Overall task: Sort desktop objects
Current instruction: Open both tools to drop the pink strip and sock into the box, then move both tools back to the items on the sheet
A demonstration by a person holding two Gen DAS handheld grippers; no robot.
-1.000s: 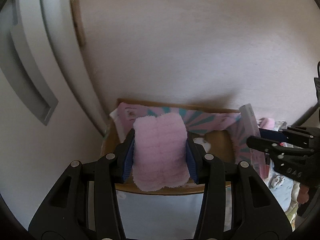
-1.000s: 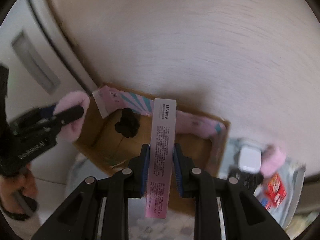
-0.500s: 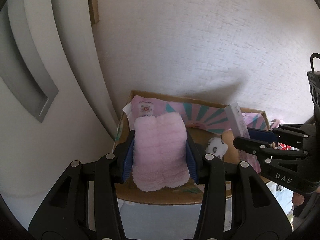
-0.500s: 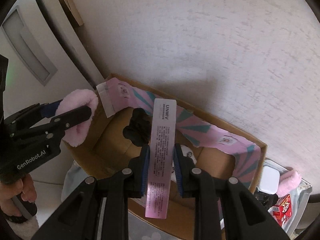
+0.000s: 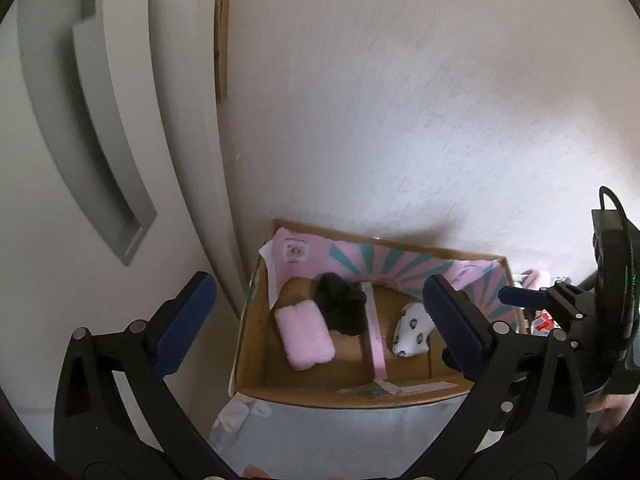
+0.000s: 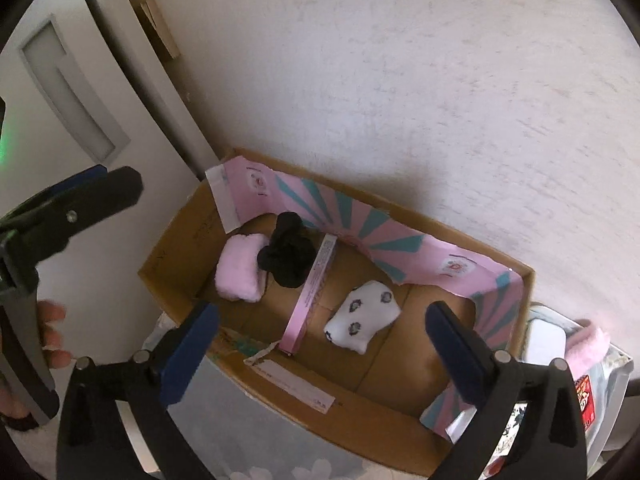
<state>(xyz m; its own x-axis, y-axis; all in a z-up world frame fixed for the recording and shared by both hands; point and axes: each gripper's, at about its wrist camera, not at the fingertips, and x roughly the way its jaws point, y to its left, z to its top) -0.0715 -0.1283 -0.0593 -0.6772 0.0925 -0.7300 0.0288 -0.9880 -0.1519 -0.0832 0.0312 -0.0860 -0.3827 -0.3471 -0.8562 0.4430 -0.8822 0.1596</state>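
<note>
An open cardboard box (image 5: 256, 344) (image 6: 172, 256) stands against the wall, lined with a pink and teal sheet (image 5: 404, 268) (image 6: 360, 224). Inside lie a fluffy pink pad (image 5: 305, 336) (image 6: 239, 272), a black cloth bundle (image 5: 340, 308) (image 6: 286, 256), a long pink slim box (image 5: 376, 336) (image 6: 314, 284) and a white patterned pouch (image 5: 412, 330) (image 6: 362, 316). My left gripper (image 5: 320, 328) is open and empty above the box's front. My right gripper (image 6: 320, 344) is open and empty above the box; it shows at the right of the left wrist view (image 5: 560, 304).
A white door with a recessed handle (image 5: 100, 160) (image 6: 72, 104) stands left of the box. Right of the box lie a white block (image 6: 544, 340), a fluffy pink item (image 6: 588, 348) and a red-printed packet (image 6: 584, 400). A grey patterned surface (image 5: 340, 436) lies below the box.
Both grippers have opened and pulled back. The fluffy pink pad left my left gripper and the pink slim box left my right gripper; both now lie in the box.
</note>
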